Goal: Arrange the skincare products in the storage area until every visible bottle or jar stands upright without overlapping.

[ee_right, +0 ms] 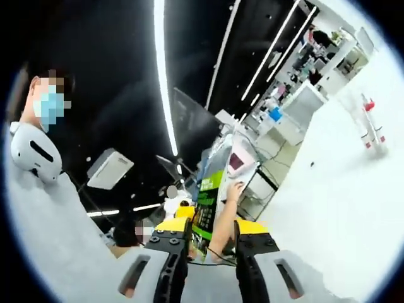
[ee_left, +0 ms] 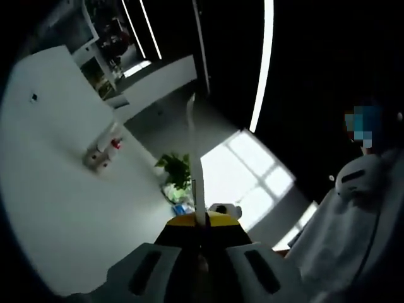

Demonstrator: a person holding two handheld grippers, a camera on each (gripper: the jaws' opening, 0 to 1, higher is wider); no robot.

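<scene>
My left claw (ee_left: 201, 249) is closed, right claw (ee_right: 211, 243) parted and empty (bottles (ee_left: 104, 148) mid-left, untouched, I judge).

**Dark ceiling, bright strips**

A black ceiling (ee_left: 315, 57) carries long light strips (ee_left: 262, 63). Ahead of the left tool, a bright window (ee_left: 249, 170) sits beside a green plant (ee_left: 177, 169). Left of it runs a white wall (ee_left: 57, 158). Shelves (ee_right: 297, 107) stand ahead of the right tool.
</scene>
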